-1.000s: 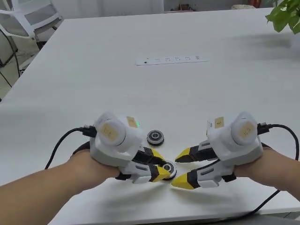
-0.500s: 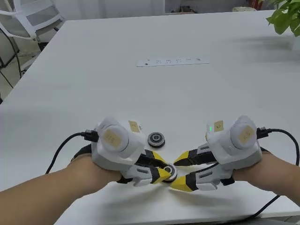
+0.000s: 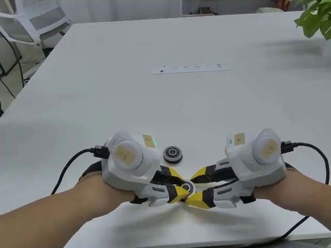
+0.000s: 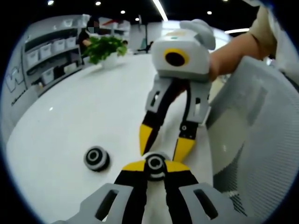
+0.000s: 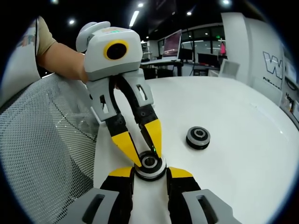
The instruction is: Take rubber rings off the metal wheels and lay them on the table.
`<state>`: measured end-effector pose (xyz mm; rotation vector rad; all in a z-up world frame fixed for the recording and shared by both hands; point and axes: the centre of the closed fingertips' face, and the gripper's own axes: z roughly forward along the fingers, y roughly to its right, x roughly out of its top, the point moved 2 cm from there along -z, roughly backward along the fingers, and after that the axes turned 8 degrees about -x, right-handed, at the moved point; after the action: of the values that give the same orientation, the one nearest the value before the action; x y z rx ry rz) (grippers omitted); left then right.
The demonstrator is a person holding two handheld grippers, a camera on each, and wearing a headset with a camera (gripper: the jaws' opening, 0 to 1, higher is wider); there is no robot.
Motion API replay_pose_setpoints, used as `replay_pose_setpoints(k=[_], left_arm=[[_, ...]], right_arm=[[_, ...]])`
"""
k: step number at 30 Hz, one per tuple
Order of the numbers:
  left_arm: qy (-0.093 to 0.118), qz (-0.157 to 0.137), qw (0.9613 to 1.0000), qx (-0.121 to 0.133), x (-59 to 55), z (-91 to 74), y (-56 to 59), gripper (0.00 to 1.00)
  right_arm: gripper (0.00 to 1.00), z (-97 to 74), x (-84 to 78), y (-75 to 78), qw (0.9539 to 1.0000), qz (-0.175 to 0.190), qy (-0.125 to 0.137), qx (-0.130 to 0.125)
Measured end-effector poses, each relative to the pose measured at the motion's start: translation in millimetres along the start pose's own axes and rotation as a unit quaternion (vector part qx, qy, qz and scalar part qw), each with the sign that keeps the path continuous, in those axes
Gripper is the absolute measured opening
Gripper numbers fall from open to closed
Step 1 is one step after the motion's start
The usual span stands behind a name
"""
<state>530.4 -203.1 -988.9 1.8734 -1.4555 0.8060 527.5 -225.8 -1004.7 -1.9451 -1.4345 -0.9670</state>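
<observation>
nearest us, at the six o'clock edge of the table (image 3: pixel 155 103), the left gripper (image 3: pixel 177 184) has its fingers clenched on a metal wheel (image 3: pixel 186 187). the right gripper (image 3: pixel 196 187), reaching from three o'clock, pinches the same wheel with its fingers, and the dark rubber ring (image 5: pixel 139 168) looks seated on it. just beyond, at about eleven o'clock from it, a second wheel (image 3: pixel 172 153) lies flat and untouched with its ring on, so we judge the task barely begun, with both wheels left to strip.
</observation>
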Motion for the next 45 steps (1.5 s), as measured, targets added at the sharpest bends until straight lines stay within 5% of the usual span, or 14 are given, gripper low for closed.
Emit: replay_pose_setpoints(k=[21,45], left_arm=[[-0.002,0.002,1.0,0.004,0.0,1.4,-1.2,0.14],[-0.004,0.005,0.9999,0.008,0.8,2.4,-1.1,0.14]], right_arm=[[0.16,-8.2,-6.3,1.8,0.9995,-0.027,-0.014,-0.013],[0.0,-10.6,-13.0,6.0,0.9994,-0.012,-0.027,-0.017]])
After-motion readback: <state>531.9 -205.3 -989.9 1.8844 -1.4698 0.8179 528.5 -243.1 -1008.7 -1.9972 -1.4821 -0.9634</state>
